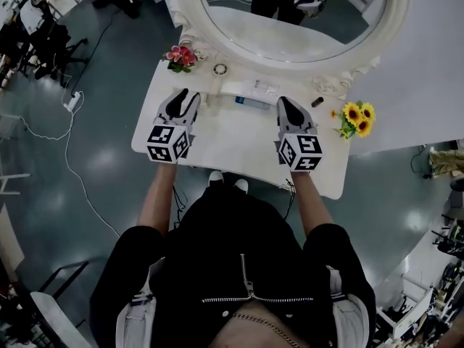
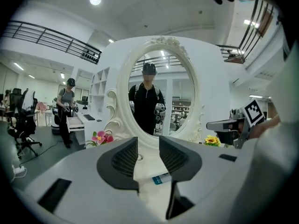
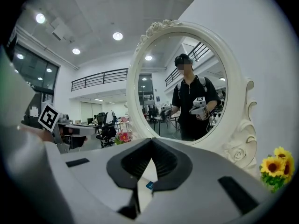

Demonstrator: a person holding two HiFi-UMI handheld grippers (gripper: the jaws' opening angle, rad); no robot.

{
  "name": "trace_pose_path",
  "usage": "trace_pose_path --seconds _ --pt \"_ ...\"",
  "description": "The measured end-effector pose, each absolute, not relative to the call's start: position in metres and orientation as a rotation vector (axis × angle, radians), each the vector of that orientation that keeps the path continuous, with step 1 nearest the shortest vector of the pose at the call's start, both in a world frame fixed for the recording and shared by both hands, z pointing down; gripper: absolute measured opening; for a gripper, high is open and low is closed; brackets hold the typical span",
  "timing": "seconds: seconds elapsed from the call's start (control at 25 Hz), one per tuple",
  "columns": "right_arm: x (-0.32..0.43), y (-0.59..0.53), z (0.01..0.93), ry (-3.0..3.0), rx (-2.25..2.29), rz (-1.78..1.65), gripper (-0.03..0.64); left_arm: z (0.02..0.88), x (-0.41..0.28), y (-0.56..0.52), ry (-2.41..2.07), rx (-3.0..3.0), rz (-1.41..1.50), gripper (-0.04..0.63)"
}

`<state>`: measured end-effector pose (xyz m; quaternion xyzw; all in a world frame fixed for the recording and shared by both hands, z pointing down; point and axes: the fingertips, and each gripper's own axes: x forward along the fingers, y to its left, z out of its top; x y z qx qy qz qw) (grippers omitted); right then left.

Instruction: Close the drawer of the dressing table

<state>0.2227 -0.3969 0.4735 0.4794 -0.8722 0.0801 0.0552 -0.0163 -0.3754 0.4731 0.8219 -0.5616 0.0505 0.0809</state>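
Observation:
The white dressing table (image 1: 217, 147) stands under its oval mirror (image 1: 290, 38). Its drawer shows in no view; the tabletop hides the front from above. Both grippers hover level over the tabletop and point at the mirror. My left gripper (image 1: 190, 96) is at the table's left, its jaws open (image 2: 148, 150) with nothing between them. My right gripper (image 1: 284, 101) is at the table's right, and its fingertips meet (image 3: 150, 146), shut and empty. Each gripper shows in the other's view, the right gripper (image 2: 233, 125) and the left gripper (image 3: 65, 129).
Pink flowers (image 1: 180, 56) sit at the table's back left, sunflowers (image 1: 357, 118) at its right end. A white box with a blue label (image 1: 254, 101), a small round ring (image 1: 220, 69) and a small dark object (image 1: 317, 101) lie by the mirror base. The person's shoes (image 1: 225, 180) show below the front edge.

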Motion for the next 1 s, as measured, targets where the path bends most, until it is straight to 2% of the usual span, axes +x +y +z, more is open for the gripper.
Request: trace_pose_path --seconds 0.2,0.44,0.68,1.0 --pt "0.211 -0.397 0.477 -2.651 1.425 0.249 0.005 0.474 -0.035 -0.376 -1.710 2.424 0.067 0.181" --pt "0.208 -0.397 0.479 -2.635 1.430 0.248 0.005 0.532 -0.078 -0.382 -1.663 2.161 -0.039 0.179" --pt "0.208 -0.391 0.492 -2.590 1.440 0.270 0.006 0.620 -0.109 -0.372 -1.619 1.955 0.052 0.179" --pt "0.223 -0.393 0.500 -2.528 1.494 0.292 0.005 0.703 -0.115 -0.381 -1.533 1.793 0.156 0.172"
